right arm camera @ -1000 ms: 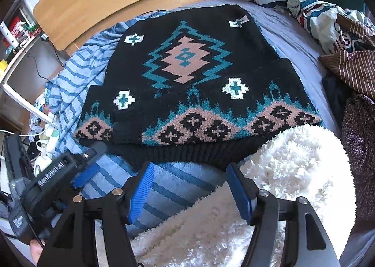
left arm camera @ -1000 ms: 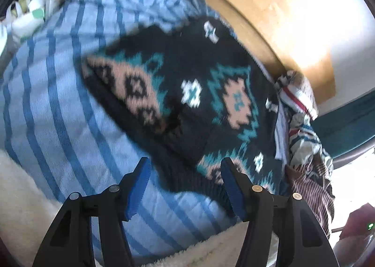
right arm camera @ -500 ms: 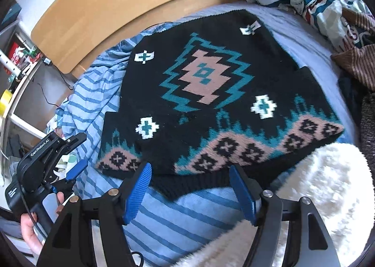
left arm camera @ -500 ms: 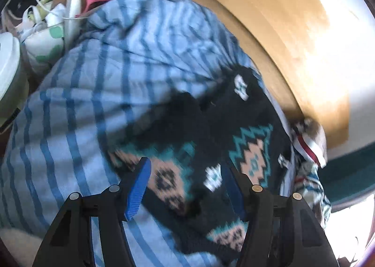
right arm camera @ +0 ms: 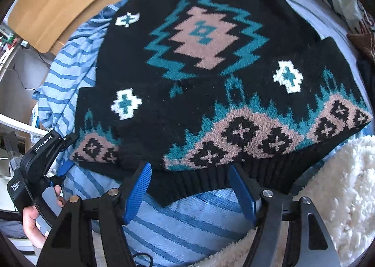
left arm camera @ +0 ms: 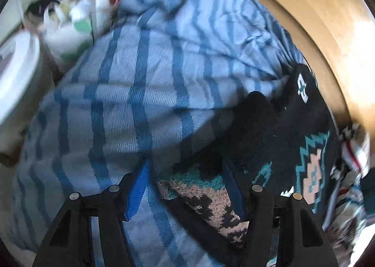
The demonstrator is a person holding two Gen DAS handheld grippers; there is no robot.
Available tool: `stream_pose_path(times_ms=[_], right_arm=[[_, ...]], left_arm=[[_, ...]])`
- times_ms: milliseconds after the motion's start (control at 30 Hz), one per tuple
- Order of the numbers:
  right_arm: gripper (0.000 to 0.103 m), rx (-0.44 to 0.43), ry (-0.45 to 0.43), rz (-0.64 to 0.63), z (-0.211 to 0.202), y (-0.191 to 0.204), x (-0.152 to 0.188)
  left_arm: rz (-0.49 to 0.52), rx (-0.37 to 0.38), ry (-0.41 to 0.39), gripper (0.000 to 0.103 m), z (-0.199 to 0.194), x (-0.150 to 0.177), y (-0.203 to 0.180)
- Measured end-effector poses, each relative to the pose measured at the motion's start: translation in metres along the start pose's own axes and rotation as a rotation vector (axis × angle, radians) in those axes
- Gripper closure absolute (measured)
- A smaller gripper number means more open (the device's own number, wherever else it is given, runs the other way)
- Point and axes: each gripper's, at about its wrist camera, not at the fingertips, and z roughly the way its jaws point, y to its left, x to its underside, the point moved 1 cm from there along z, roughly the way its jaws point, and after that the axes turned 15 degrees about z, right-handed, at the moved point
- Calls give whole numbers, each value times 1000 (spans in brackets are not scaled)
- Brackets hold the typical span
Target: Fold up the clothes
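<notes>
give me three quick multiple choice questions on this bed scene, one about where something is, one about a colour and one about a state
1. What does the black patterned sweater lie on?
A. a blue striped blanket
B. a wooden floor
C. a glass table

2. What colour are the pads on the right gripper?
A. red
B. blue
C. yellow

3. How does the right gripper stand at the sweater's ribbed hem?
A. clamped shut on it
B. open, with the hem between its fingers, not pinched
C. shut, far from it

Answers:
1 A: the blue striped blanket shows under and beside the sweater.
2 B: both pads are bright blue.
3 B: the fingers stand apart on either side of the hem.
</notes>
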Motion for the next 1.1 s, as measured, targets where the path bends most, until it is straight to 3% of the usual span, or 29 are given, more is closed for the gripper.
stream_pose_path(times_ms=[300,400,600,800,933,1000,1100], right_arm=[[30,-3,39,-8,4,-8,1],[30,-2,39,3,2,-13,1],[30,-1,44,20,0,-17,3],[30,-9,32,5,-7,-12,10],[30,-12,27,-3,-10,-10,15],[30,-13,26,-1,-12,-13,18],[30,-15,19,6,-16,-16,20]], left_arm=[[-42,107,70,36,4,-3,8],[-49,193,119,36,7,0,5],[-84,207,109,36,7,6,8],[-97,190,72,56,0,11,9],[-92,184,28,77,-8,14,9],[-72,187,-15,80,-17,14,6],[47,175,-95,81,-36,19,-12]])
